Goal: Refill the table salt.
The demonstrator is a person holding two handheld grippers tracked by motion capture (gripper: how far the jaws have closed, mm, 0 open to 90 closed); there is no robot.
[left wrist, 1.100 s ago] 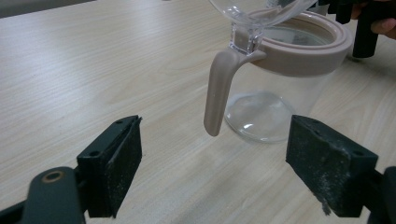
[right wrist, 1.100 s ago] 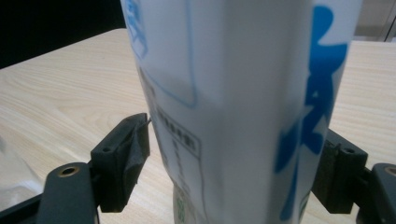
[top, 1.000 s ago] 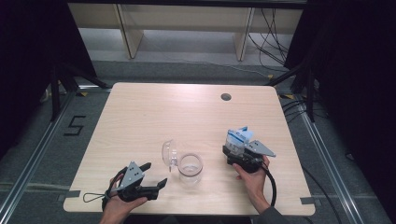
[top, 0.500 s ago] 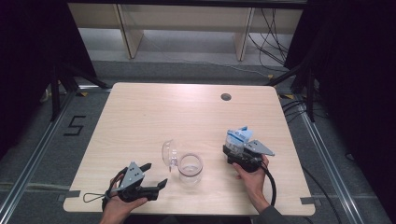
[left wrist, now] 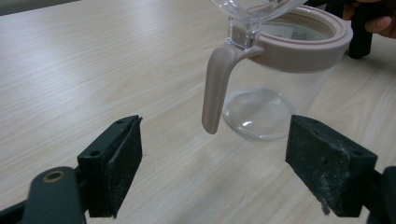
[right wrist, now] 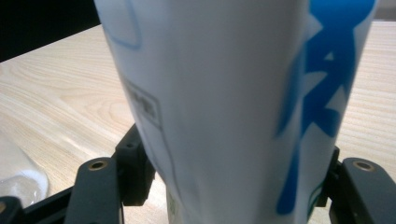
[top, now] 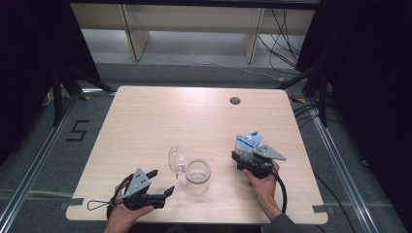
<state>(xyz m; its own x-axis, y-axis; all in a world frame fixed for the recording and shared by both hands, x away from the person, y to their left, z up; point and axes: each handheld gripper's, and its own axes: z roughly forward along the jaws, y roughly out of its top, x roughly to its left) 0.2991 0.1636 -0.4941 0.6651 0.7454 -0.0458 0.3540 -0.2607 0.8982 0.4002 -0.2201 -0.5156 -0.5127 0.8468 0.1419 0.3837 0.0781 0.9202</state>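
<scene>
Right gripper (top: pixel 244 154): fingers have just been closing around upright blue-white carton (top: pixel 246 141), pads at its sides, ready for lifting. Clear jar (top: pixel 198 175) mid-tabletop (top: pixel 160 116), hinged lid (top: pixel 175 158) open to receive pour. Left gripper (top: pixel 158 183): fingers wide, empty, facing jar handle (left wrist: pixel 215 88).

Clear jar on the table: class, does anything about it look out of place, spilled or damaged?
Nothing stands out. The clear jar stands upright and dry on the table, its hinged lid swung open. No spill or crack shows.

Left tongs (top: pixel 163 183) agape, right tongs (top: pixel 242 156) narrowing
</scene>
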